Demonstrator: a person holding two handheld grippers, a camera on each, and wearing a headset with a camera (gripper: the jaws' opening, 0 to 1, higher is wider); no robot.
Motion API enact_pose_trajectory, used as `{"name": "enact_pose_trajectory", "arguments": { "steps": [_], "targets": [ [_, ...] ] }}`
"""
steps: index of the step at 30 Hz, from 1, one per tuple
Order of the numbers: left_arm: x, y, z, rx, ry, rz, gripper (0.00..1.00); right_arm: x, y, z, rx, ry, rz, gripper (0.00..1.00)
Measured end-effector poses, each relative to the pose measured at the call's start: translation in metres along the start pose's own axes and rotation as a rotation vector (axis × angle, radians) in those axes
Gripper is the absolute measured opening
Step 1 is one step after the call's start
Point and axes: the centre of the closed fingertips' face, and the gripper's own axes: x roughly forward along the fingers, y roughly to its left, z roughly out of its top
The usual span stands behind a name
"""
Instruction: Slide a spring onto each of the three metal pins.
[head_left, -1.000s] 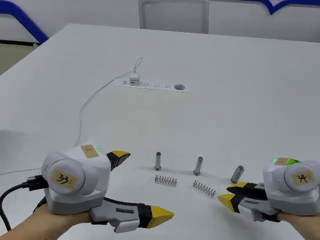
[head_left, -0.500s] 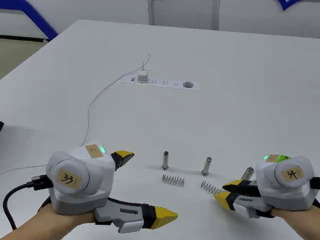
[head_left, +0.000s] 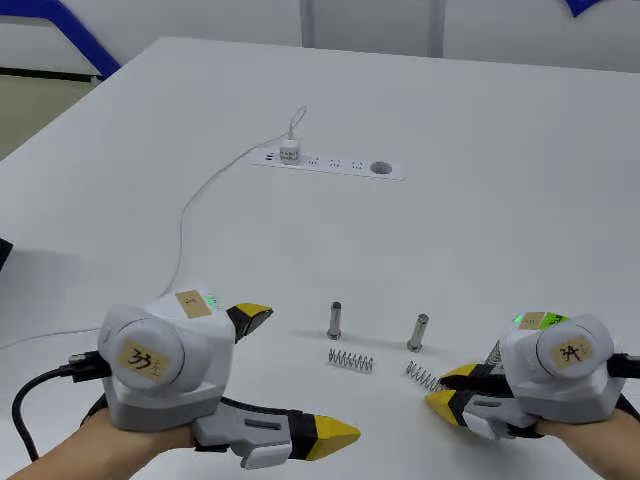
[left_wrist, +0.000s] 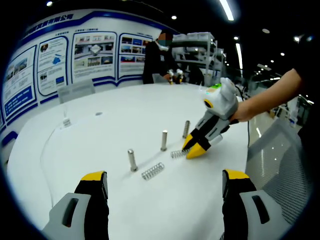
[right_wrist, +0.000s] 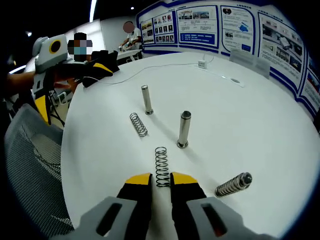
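Right gripper (right_wrist: 161, 179) narrowed about a spring (right_wrist: 161, 162) end, grip indiscernible; left gripper (left_wrist: 164, 175) splayed wide, its body cut off.

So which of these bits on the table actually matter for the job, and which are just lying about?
For the job: left bare pin, middle bare pin, right pin already wearing a spring, left loose spring, right loose spring.
Lying about: power strip, white charger plugged into it, white cable.
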Motion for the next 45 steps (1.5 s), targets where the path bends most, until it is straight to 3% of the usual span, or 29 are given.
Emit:
{"name": "enact_pose_trajectory", "arguments": {
  "steps": [14,24,34,37,45],
  "targets": [
    [0.001,-0.004,0.002,0.009,-0.003,-0.011,0.97,-0.001,0.001,-0.002,-0.062,0.022,-0.007,0.11],
    [0.002,-0.006,0.004,0.019,-0.002,-0.017,0.97,-0.018,0.005,0.003,-0.101,0.017,0.000,0.11],
    [0.010,-0.020,0.017,0.061,-0.011,-0.058,0.94,-0.037,0.016,0.016,-0.174,-0.008,0.039,0.11],
    [0.012,-0.029,0.020,0.073,-0.001,-0.097,0.91,-0.045,0.024,0.025,-0.216,-0.022,0.054,0.11],
    [0.020,-0.041,0.027,0.164,0.010,-0.138,0.85,-0.055,0.037,0.036,-0.263,-0.043,0.079,0.11]
  ]
}}
